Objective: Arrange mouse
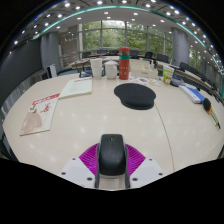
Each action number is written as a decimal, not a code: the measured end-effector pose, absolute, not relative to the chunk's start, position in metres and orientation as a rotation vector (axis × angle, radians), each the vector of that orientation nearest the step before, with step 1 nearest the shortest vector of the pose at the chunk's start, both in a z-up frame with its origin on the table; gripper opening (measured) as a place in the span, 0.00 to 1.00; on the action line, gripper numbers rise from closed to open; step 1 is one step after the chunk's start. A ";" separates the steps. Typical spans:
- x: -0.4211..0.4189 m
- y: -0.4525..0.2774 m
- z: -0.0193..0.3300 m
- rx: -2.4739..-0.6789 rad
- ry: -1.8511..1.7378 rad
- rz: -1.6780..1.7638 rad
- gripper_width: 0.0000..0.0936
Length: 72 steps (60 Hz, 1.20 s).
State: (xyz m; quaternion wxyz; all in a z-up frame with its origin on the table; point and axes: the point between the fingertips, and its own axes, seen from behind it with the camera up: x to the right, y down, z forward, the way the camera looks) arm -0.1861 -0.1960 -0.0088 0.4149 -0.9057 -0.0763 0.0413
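Note:
A black computer mouse (112,153) sits between my gripper's (112,160) two fingers, its sides pressed by the magenta pads (90,158). The mouse is held just above the near part of the white table (80,120). A round black mouse pad (135,95) lies on the table well beyond the fingers, a little to the right. The gripper is shut on the mouse.
An open magazine (42,112) lies to the left. A booklet (77,87) lies farther back left. A red-and-green bottle (124,65) and a white cup (111,71) stand at the far side. Pens and small items (195,95) lie to the right.

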 end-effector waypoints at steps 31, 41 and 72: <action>-0.142 0.037 0.145 -2.016 -0.139 0.161 0.34; -0.132 0.103 0.095 -2.081 -0.169 0.130 0.34; -0.125 0.112 0.015 -2.263 -0.173 0.116 0.92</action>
